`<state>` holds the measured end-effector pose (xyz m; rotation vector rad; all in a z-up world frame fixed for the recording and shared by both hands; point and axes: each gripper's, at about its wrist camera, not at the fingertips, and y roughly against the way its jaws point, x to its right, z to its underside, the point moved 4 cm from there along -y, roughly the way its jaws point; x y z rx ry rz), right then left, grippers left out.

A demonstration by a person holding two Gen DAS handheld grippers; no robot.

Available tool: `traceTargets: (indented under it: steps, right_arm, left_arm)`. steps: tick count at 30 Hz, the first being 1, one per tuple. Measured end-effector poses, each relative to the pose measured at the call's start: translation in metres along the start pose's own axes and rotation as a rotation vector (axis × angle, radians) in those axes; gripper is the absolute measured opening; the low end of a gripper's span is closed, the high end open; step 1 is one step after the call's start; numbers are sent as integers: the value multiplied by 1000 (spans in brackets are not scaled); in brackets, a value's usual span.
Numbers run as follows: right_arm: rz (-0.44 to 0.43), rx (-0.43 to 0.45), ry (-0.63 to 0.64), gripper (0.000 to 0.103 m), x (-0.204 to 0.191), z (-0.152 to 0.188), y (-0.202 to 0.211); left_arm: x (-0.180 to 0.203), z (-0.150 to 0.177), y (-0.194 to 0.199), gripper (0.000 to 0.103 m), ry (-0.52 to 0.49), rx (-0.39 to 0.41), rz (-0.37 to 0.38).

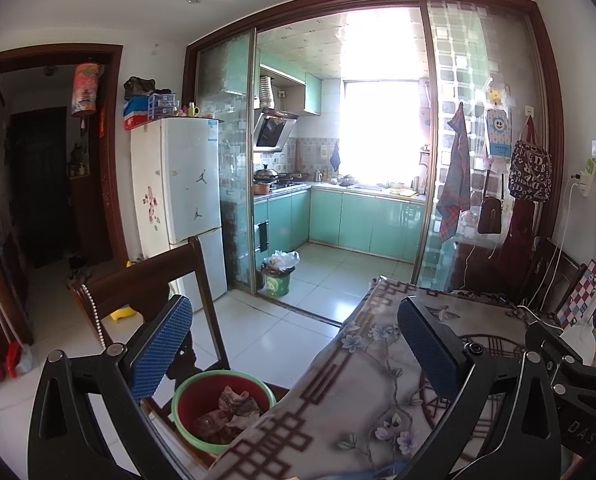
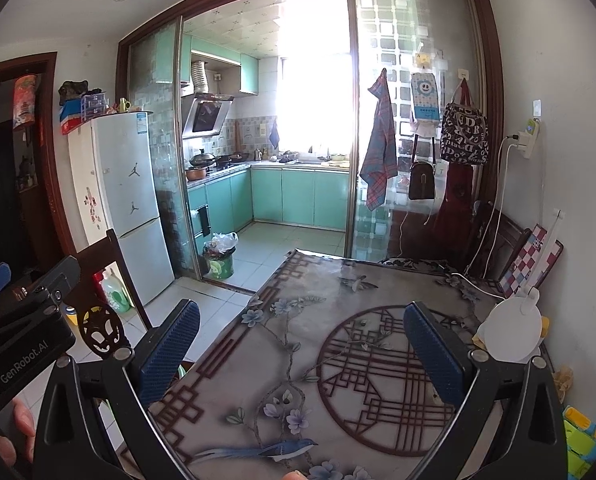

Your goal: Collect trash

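2 grippers are held level above the counter [image 2: 338,340], both with jaws spread wide and nothing between them. The left gripper [image 1: 293,348] sits over the counter's left edge; the right gripper [image 2: 302,352] sits over the middle of the patterned cloth, beside the other tool, with fingertips [image 2: 21,420] of the person's hand showing at the lower left of that view.

The trash appears to lie already in the red basin with a green rim [image 1: 221,412], which rests on the wooden chair [image 1: 145,292] just beside and below the counter's edge; crumpled paper and scraps fill its bottom. The cloth itself shows no loose scraps in either view. A green bin with a plastic bag [image 1: 278,276] stands on the kitchen floor well apart, past the sliding glass door.

Judgement: collection from the counter looks largely done, or a pause between pickups. The next move likely calls for scanning the right side near the white round object [image 2: 510,328] for leftovers, or lowering the left gripper toward the basin's rim.
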<state>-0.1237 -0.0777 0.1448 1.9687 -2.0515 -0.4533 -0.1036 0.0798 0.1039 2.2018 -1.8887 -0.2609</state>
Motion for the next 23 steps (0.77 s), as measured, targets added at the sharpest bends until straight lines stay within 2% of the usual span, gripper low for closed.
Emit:
traceTargets:
  steps: [19, 23]
  right_arm:
    - [0, -7, -5, 102, 0, 1, -2]
    - [4, -20, -14, 102, 2, 7, -9]
  left_arm:
    - [5, 4, -9, 103, -16, -32, 6]
    - [11, 12, -21, 103, -24, -81, 21]
